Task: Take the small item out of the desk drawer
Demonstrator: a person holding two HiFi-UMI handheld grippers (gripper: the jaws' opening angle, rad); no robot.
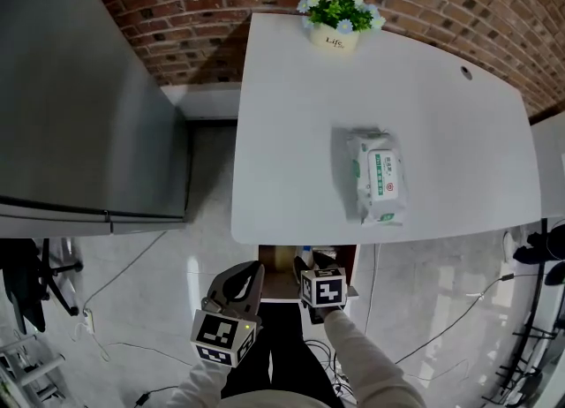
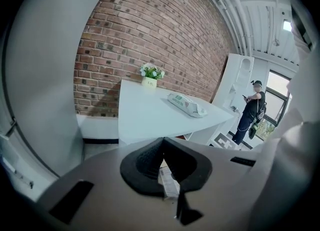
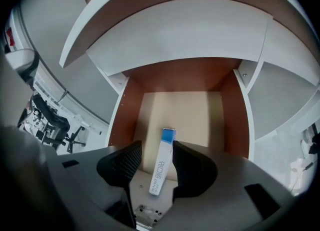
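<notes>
- Right tongs: jaws partly open over the open drawer. One box stands between them, against the right jaw, with a gap to the left jaw.
- Left tongs: jaw tips together, held up beside the counter. A small white printed strip shows behind the tips; what it is cannot be told.
- Counted: two tongs, one drawer, one box. On the counter are one wipes pack and one flowerpot.
- The box is slim and white, with a blue end and dark print along its side.
</notes>
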